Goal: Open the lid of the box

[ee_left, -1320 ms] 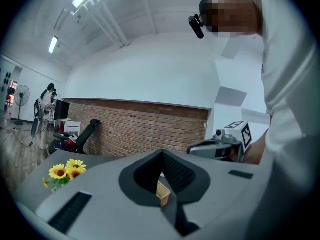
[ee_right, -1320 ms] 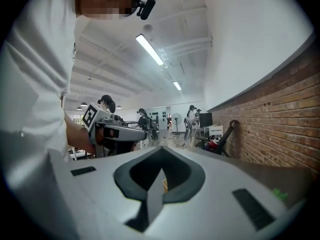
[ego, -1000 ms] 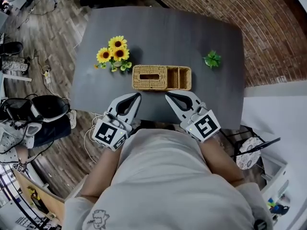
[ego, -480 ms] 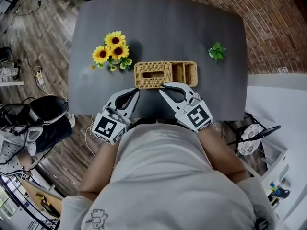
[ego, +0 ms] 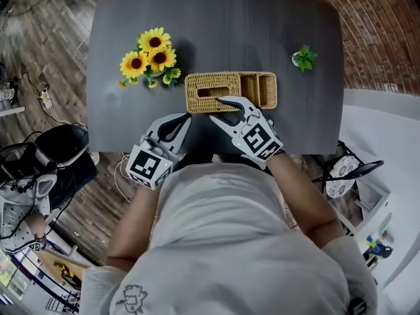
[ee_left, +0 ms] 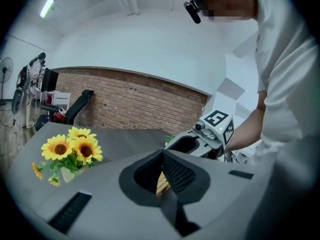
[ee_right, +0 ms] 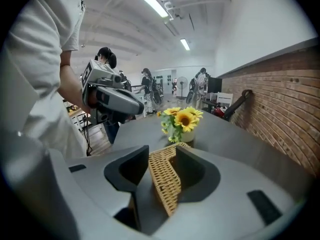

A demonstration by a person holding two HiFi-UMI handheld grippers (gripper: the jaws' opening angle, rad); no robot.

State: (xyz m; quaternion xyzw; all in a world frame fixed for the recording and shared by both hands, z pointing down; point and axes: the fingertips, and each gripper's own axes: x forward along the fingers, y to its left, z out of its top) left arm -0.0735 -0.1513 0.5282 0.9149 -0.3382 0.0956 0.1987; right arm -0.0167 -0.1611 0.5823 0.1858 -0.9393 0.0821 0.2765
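Wicker lid (ego: 200, 84) now sits inside the right gripper (ego: 215, 108), jaws just spread, maybe not pinching yet; left gripper (ego: 186, 117) waits clenched, empty.

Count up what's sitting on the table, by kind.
box: 1
sunflower bunch: 1
green plant: 1
Total: 3
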